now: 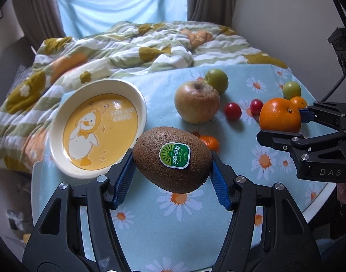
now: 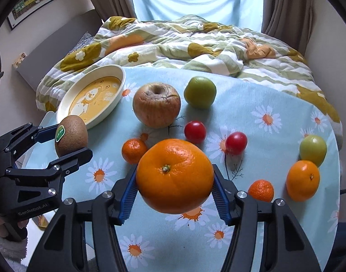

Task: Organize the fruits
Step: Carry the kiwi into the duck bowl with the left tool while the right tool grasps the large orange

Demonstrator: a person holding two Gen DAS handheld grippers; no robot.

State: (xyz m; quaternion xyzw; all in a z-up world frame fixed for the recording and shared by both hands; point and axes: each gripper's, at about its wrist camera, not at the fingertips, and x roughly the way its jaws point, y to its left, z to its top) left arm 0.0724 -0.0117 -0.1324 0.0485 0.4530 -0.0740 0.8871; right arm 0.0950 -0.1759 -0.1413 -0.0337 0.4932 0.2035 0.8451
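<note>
My left gripper (image 1: 173, 172) is shut on a brown kiwi (image 1: 173, 161) with a green sticker, held above the table just right of the cream and yellow duck plate (image 1: 59, 122). My right gripper (image 2: 175, 188) is shut on a large orange (image 2: 175, 176) and holds it above the cloth. On the table lie a wrinkled apple (image 2: 157, 107), two green plums (image 2: 200, 91) (image 2: 313, 147), two red cherry tomatoes (image 2: 195, 131) (image 2: 236, 142) and three small mandarins (image 2: 134, 150) (image 2: 302, 180) (image 2: 261, 190). The plate (image 2: 66, 104) holds no fruit.
The round table has a light blue daisy cloth (image 2: 275, 104). A bed with a green, white and yellow quilt (image 2: 195, 43) lies right behind it. Curtains and a window stand at the back. The table's white edge (image 1: 35, 181) runs close under the plate.
</note>
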